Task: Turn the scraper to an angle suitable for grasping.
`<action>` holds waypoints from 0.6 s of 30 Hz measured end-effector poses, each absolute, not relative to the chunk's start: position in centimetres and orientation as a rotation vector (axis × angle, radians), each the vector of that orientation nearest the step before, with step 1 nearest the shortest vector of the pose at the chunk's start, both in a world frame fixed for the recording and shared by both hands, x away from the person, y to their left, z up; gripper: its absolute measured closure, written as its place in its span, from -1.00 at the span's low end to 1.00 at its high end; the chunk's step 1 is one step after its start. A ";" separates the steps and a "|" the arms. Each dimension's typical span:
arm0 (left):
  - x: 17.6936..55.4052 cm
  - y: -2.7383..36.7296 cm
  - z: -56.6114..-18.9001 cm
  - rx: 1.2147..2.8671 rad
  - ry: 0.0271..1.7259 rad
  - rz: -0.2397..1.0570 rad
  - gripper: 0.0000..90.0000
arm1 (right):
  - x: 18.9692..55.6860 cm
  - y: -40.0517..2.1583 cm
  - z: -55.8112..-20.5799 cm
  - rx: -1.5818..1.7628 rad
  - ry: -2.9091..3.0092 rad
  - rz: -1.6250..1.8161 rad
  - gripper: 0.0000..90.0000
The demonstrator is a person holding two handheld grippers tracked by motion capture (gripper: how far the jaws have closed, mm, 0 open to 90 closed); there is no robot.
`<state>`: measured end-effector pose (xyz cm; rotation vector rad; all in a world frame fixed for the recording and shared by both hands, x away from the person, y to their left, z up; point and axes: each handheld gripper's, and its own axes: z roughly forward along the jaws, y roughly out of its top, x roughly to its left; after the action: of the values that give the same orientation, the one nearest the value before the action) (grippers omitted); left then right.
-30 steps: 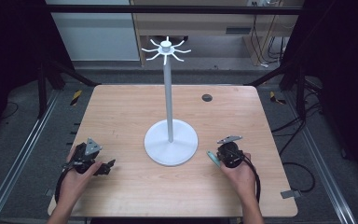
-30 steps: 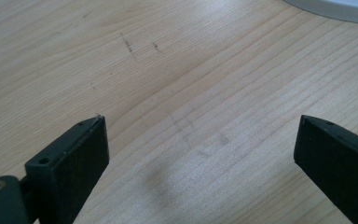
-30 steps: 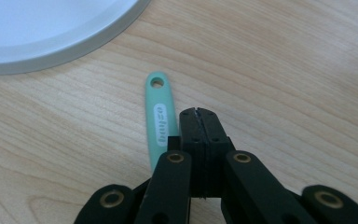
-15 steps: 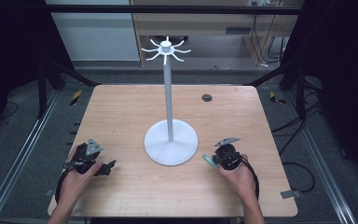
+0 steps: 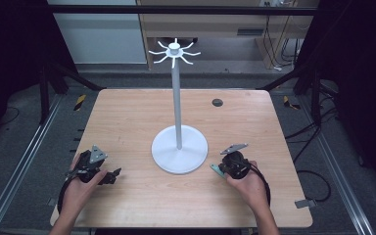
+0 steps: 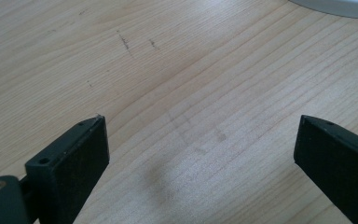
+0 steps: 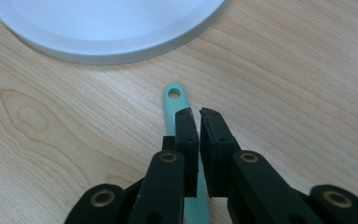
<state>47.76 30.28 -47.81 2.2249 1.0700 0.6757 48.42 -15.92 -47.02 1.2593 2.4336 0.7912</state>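
A white stand with a round base (image 5: 179,148), a tall pole and hook arms at its top (image 5: 174,49) rises from the middle of the wooden table (image 5: 127,117). My right gripper (image 5: 223,167) rests right of the base, shut on a teal strip (image 5: 217,169) that pokes out toward the base. In the right gripper view the strip (image 7: 173,100) has a hole at its end, runs under the left jaw of my right gripper (image 7: 199,114) and stops short of the base (image 7: 107,23). My left gripper (image 5: 112,175) lies at the front left, open and empty (image 6: 200,140).
A small dark round disc (image 5: 217,102) sits in the table top at the back right. Black frame posts and floor rails flank the table. The stand's base edge (image 6: 340,5) shows far off in the left gripper view.
My right gripper, with the teal strip, has shifted slightly toward the front edge. The left hand and gripper have stayed put.
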 end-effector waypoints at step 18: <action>47.8 30.3 -47.8 2.223 1.073 0.672 -0.93 | 50.6 -14.0 -45.3 1.162 2.644 0.523 0.31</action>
<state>47.77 30.35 -47.82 2.2228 1.0731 0.6718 50.60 -13.95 -45.30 1.1620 2.6444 0.5231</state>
